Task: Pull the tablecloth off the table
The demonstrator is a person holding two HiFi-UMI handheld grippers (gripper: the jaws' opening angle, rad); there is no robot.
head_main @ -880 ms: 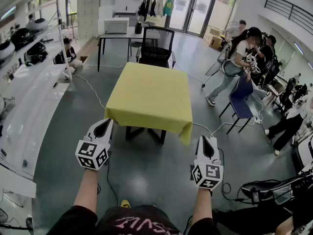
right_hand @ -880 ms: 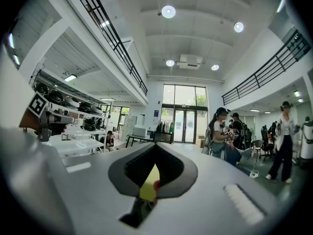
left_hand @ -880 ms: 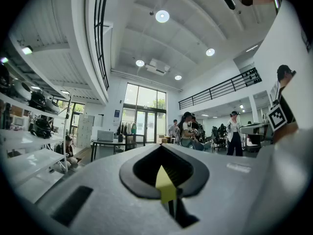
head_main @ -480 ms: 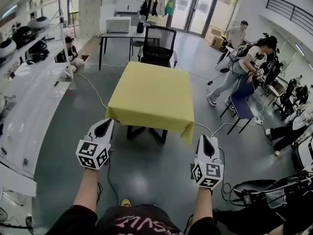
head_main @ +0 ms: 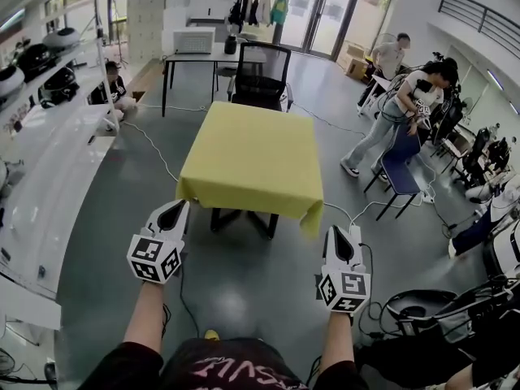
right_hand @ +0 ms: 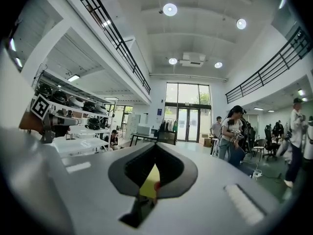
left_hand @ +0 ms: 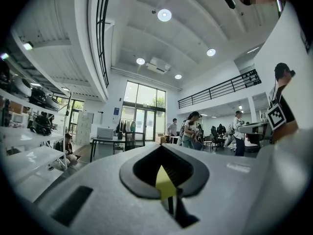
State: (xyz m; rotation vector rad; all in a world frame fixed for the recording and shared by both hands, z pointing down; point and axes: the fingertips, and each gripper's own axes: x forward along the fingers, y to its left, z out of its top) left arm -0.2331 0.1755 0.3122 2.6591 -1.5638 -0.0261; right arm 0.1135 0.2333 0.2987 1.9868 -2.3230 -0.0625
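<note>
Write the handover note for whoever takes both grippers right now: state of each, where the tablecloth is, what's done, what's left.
Left gripper: fingers shut, nothing in them, held out short of the table's near left corner.
Right gripper: fingers shut, empty, short of the near right corner.
Yellow tablecloth: spread over the table, corners hanging down; neither gripper touches it.
Done: nothing yet.
Left: step closer, open the fingers, grip the cloth's near edge, pull it off.

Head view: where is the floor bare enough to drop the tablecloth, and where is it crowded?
Bare floor: between the tablecloth and the left tool and right tool; also left, toward the white shelf. Crowded at right: people, blue chair, cables.
</note>
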